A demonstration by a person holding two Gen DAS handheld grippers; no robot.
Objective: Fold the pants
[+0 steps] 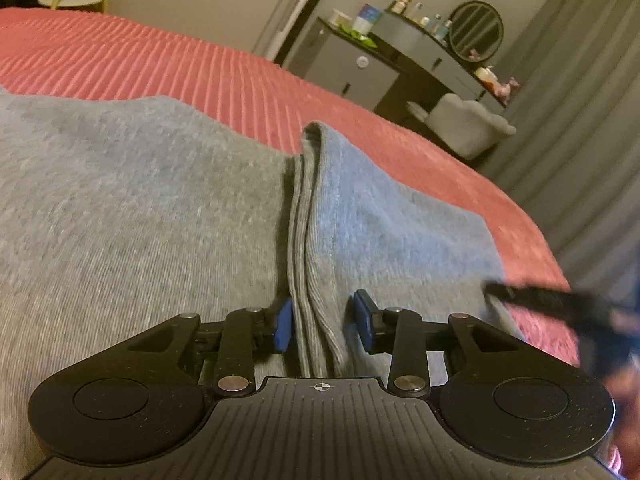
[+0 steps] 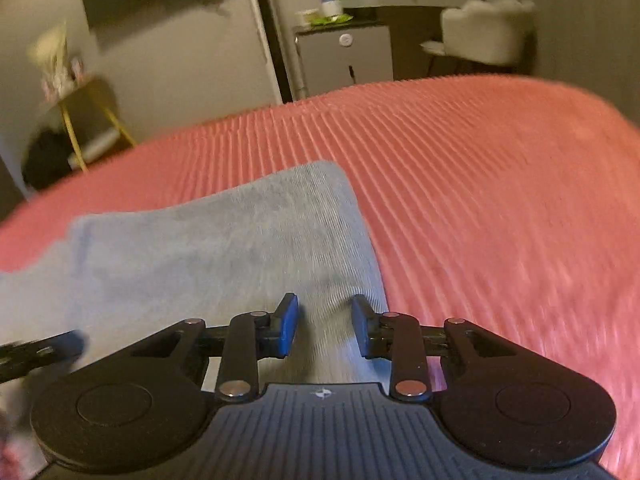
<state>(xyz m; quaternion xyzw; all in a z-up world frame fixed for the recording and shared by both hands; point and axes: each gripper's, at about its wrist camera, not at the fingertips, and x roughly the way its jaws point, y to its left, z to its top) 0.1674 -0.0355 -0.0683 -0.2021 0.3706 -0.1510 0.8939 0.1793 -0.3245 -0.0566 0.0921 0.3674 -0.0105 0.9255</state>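
Lying on the pink ribbed bed point(image 1: 168, 56), the grey pants point(image 1: 120, 208) are seen partly folded. A raised layered fold is straddled by the left claw point(image 1: 322, 322), jaws apart, not pinching. The right claw point(image 2: 325, 330) is held parted over the fabric's edge.

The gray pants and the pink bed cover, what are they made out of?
The gray pants look like soft knitted cotton or a cotton blend, matte: fine ribbed lines run through the cloth, and the layered edge between the left hand-held gripper's fingers bends limply. The pink bed cover looks like a thick ribbed textile with raised parallel ridges; its fibre cannot be told.
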